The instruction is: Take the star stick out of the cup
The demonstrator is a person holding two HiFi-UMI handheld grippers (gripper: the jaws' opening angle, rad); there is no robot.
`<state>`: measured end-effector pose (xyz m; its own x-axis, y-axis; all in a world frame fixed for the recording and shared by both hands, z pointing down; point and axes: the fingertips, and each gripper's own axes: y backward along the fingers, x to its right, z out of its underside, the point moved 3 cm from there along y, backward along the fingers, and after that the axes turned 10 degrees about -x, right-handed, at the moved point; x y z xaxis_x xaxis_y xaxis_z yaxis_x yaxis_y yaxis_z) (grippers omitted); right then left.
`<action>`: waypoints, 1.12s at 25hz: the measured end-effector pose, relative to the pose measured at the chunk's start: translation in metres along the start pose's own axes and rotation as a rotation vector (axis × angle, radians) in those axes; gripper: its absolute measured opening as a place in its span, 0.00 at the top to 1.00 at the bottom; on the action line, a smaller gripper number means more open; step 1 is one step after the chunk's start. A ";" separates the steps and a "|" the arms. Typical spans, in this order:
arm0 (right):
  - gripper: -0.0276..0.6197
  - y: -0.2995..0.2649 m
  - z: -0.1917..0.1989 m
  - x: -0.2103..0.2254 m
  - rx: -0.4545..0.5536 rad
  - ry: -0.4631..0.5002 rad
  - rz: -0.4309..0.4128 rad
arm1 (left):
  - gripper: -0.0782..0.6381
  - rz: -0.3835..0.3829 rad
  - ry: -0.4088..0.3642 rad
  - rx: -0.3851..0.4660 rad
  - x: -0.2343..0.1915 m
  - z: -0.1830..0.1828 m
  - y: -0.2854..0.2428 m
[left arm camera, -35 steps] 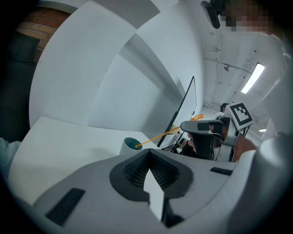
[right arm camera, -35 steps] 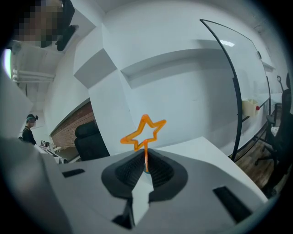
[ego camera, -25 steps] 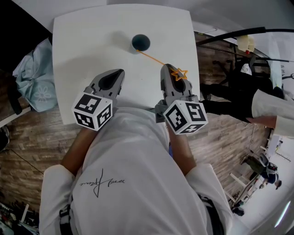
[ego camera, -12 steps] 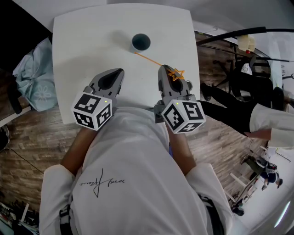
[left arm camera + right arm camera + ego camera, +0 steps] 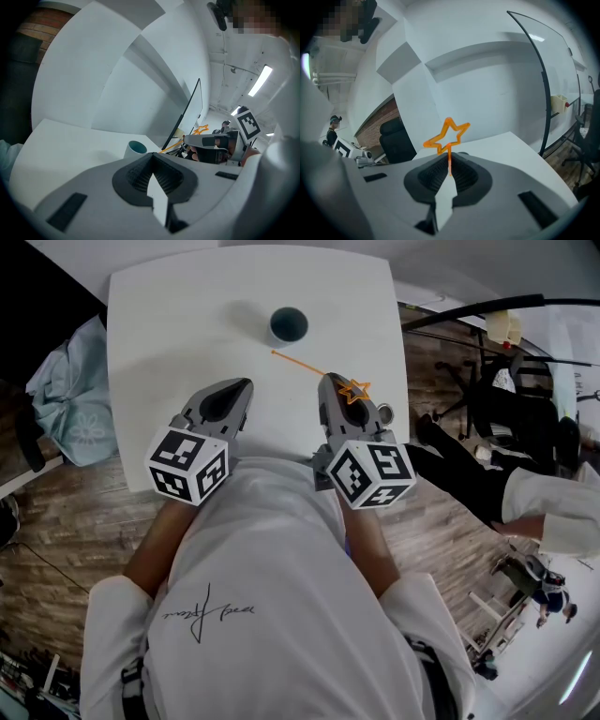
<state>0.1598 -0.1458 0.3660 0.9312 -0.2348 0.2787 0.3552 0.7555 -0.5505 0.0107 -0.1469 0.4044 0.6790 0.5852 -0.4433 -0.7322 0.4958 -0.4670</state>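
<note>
A dark teal cup (image 5: 287, 324) stands upright at the back middle of the white table (image 5: 169, 315). The orange star stick (image 5: 354, 390) is held in my right gripper (image 5: 330, 382), which is shut on its thin shaft just below the star. The shaft slants toward the cup, and its far tip hangs over the table just short of the cup. In the right gripper view the star (image 5: 447, 135) rises above the shut right gripper (image 5: 449, 168). My left gripper (image 5: 246, 385) is shut and empty at the near left. From it I see the cup (image 5: 136, 149) and the star (image 5: 202, 128).
A light blue bag (image 5: 75, 418) lies on the floor left of the table. Another person's sleeve (image 5: 553, 512) and dark chairs are at the right. The table's near edge runs just under both grippers.
My right gripper has drawn back and slightly left with the stick. The stick's far tip, earlier at the cup, now sits apart from it. The left gripper has not moved.
</note>
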 end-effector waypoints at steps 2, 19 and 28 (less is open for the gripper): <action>0.92 -0.001 0.003 0.001 -0.008 -0.002 0.000 | 0.89 0.000 0.001 0.000 0.000 0.001 0.000; 0.92 -0.013 0.026 0.006 -0.088 -0.013 -0.009 | 0.89 0.000 0.009 -0.004 -0.001 0.000 -0.001; 0.92 -0.018 0.033 0.008 -0.124 -0.021 -0.040 | 0.89 -0.002 0.011 -0.002 -0.001 -0.001 -0.001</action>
<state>0.1584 -0.1410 0.4043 0.9148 -0.2496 0.3176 0.4004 0.6639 -0.6316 0.0104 -0.1488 0.4043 0.6806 0.5774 -0.4509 -0.7311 0.4953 -0.4693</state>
